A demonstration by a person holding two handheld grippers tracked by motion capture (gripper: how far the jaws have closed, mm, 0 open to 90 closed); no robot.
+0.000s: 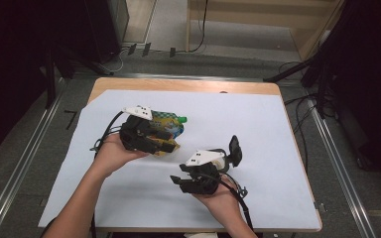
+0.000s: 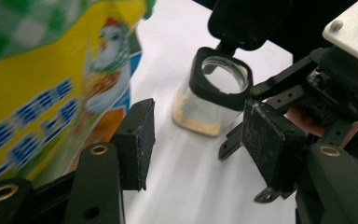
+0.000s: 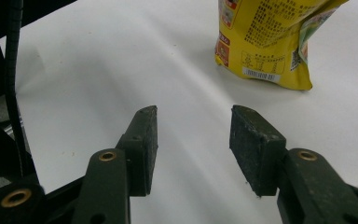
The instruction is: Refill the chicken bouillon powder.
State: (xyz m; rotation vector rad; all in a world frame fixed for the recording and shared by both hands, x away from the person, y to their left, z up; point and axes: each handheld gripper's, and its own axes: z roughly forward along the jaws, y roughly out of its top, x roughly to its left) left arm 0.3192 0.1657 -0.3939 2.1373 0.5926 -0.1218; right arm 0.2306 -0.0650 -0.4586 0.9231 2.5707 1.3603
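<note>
A person's left gripper (image 1: pixel 171 141) sits against a yellow spouted pouch (image 1: pixel 171 125) left of the tabletop's centre; in the left gripper view its jaws stand part open with nothing between the pads, the pouch (image 2: pixel 42 88) just outside the left one. Right of it, toward the near edge, the right gripper (image 1: pixel 178 179) rests in the person's hand, jaws likewise part open over bare sheet and holding nothing. Beside that gripper stands a small clear jar (image 1: pixel 223 157) with its black flip lid (image 1: pixel 235 147) raised; the left gripper view shows a thin layer of pale powder at the jar's (image 2: pixel 212 100) bottom.

The risk appears twofold: the soft, top-heavy pouch could slump or tip if nudged rather than gripped squarely, and the light, open jar, close to the right gripper, could be knocked over and spill its powder.

A pale sheet (image 1: pixel 258 129) covers most of the wooden table (image 1: pixel 188 85), bare at the far edge. Around it lie grey carpet (image 1: pixel 30 134), floor rails and cables.
</note>
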